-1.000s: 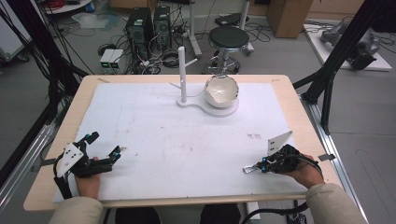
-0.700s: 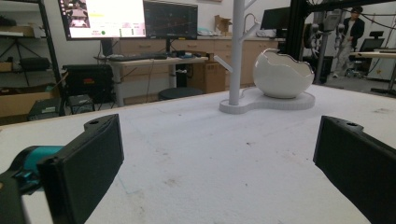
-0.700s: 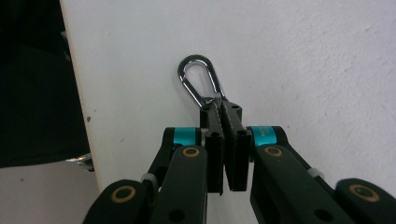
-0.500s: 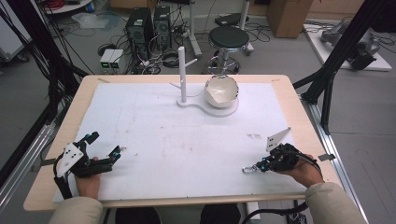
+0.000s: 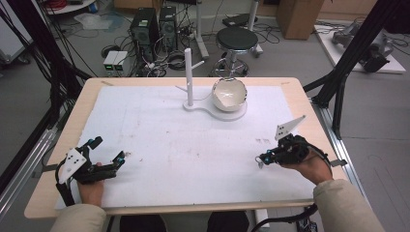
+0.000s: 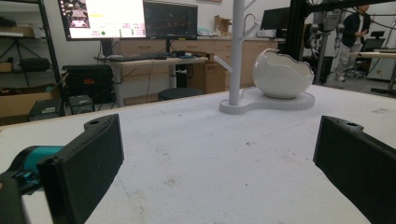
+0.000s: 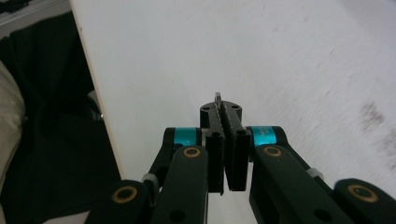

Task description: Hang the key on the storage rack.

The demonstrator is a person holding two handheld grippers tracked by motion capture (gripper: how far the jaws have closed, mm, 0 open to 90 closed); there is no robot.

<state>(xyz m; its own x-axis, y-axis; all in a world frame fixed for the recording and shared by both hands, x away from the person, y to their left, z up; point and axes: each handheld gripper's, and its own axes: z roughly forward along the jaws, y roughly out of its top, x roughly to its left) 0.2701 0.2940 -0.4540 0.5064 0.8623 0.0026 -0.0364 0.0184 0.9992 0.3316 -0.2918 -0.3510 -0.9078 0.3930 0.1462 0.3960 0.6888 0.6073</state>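
Note:
A white stand (image 5: 189,77) with short branch pegs rises from a white base at the table's far middle, also seen as the stand (image 6: 237,51). Beside it on the same base sits a white eggshell-shaped bowl (image 5: 229,94), the bowl (image 6: 282,74). My left gripper (image 5: 109,149) rests near the front left edge, its jaws wide apart and nothing between them (image 6: 215,158). My right gripper (image 5: 261,159) is at the front right, pointing left. Its jaws (image 7: 223,109) are pressed together, and a tiny metal piece (image 7: 217,96) pokes out at the tip; I cannot tell what it is.
A white mat (image 5: 193,145) covers the wooden table (image 5: 300,96). The table's front edge (image 7: 100,93) runs close beside the right gripper. A stool (image 5: 237,38), computer towers and cables stand on the floor beyond the far edge.
My right gripper has shifted a little up the high view, away from the front edge, still shut. The left gripper has not moved.

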